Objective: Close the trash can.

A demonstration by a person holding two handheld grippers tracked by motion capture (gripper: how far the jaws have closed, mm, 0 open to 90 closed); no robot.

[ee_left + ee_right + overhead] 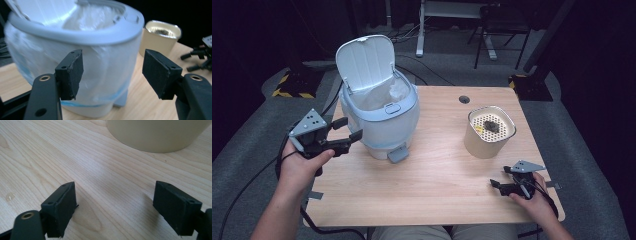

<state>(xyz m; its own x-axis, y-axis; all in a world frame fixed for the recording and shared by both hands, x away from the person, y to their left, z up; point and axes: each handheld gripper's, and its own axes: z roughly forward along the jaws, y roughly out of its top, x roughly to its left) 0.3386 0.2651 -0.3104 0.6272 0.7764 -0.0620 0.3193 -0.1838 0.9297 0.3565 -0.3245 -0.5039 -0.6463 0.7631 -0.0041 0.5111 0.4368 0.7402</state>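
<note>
A white and pale-blue pedal bin point(384, 117) stands at the table's left, its lid point(364, 62) up and a clear plastic liner inside. My left gripper point(352, 128) is open beside the bin's left wall, held in a hand. In the left gripper view the jaws stand wide apart, and the left gripper point(112, 72) faces the bin's wall point(100, 62) with nothing between them. A cream container point(489, 132) with a perforated top holding a dark lump sits at the right. My right gripper point(499, 177) is open low over the table in front of it; in the right gripper view the right gripper point(115, 207) holds nothing.
The wooden table point(432, 185) has a cable hole point(464, 99) at the back. The bin's grey pedal point(398, 154) sticks out toward me. A small droplet point(10, 196) lies on the wood. Striped stand bases point(292, 85) and desk legs stand on the floor behind.
</note>
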